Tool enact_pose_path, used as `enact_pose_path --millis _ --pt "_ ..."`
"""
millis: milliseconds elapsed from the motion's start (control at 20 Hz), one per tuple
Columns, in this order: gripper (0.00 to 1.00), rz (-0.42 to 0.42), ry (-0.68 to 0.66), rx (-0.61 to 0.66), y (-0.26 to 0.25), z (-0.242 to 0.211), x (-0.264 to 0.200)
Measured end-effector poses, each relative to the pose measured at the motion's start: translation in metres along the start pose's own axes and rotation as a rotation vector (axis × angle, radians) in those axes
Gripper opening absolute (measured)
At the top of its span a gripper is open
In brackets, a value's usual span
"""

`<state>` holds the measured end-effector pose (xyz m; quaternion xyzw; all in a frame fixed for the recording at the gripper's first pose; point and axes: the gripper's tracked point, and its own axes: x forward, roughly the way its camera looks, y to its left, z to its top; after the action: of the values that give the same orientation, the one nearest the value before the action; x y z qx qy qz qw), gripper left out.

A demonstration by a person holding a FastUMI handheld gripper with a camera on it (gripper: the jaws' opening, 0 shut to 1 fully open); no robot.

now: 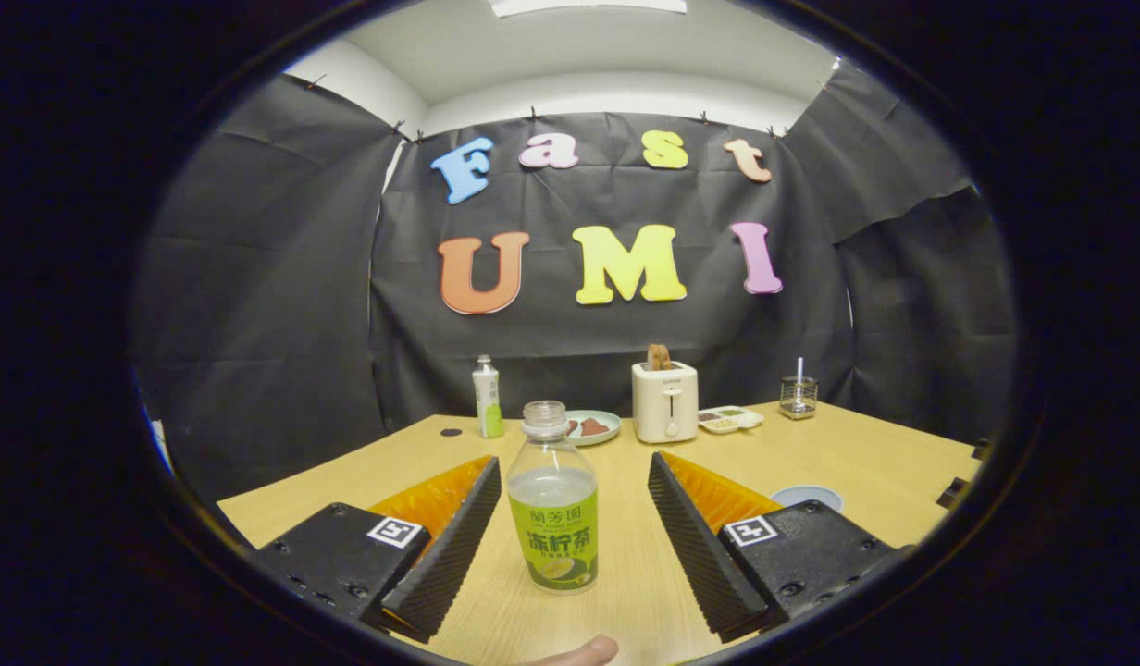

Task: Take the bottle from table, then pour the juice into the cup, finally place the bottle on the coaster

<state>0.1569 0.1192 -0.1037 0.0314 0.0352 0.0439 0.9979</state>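
My claw (570,518) is wide open with the bottle (553,504) in between, so I should squeeze its middle gently and evenly

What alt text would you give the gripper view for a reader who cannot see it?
An uncapped bottle with a green label stands upright on a wooden table between the open tongs, neither finger touching it. Beyond it stand a second bottle, a plate, a toaster, a small tray and a glass.
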Motion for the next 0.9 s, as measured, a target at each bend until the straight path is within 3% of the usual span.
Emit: enact_pose_path --millis 600,700,800,900 --pt "1.00 -0.052 0.097 -0.044 0.012 -0.040 0.059" --pt "0.92 -0.101 0.089 -0.067 0.003 -0.041 0.060" --pt "0.82 -0.087 0.091 -0.070 0.009 -0.042 0.061" --pt "0.81 -0.054 0.094 -0.029 0.013 -0.041 0.056"
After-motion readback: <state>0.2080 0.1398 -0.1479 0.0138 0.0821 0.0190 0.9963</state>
